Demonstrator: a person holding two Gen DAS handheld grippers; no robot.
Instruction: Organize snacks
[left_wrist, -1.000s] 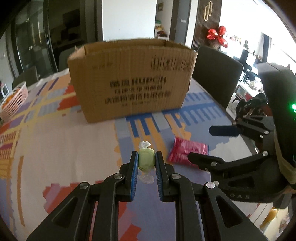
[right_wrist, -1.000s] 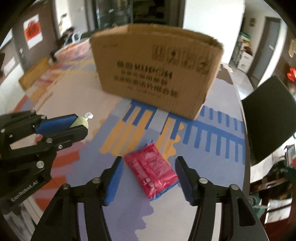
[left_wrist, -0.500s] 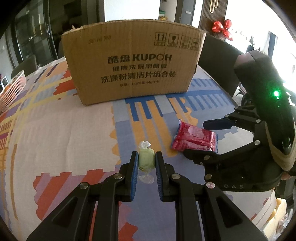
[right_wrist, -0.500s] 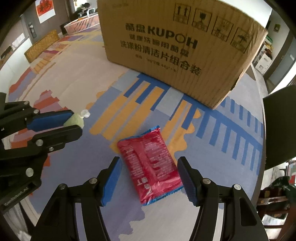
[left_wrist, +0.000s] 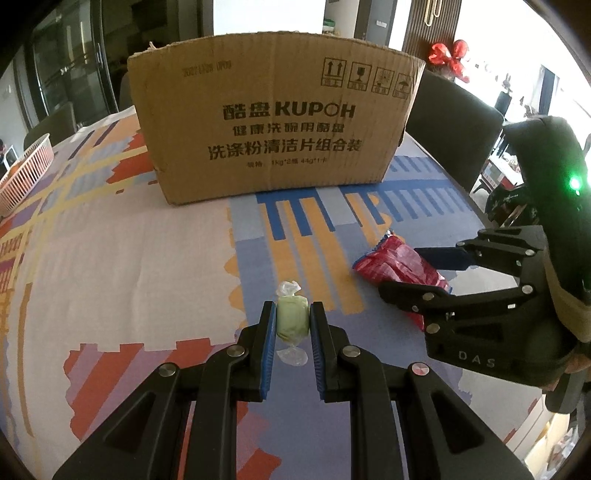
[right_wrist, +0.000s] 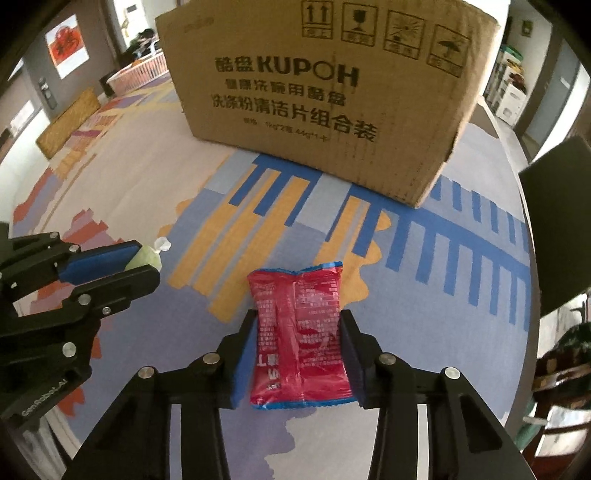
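My left hand-held gripper (left_wrist: 292, 325) is clamped on a small green candy (left_wrist: 291, 319), soft and plump in a clear twisted wrapper, pinched across its middle so the twists stick out free. Ahead of it stands the cardboard box (left_wrist: 273, 125), corrugated and open-topped, where I judge the snacks belong. My right hand-held gripper (right_wrist: 298, 350) has just been closing on the red packet (right_wrist: 298, 332), glossy crinkled foil, flat on the patterned table (left_wrist: 122, 266); its pads now press both long edges.
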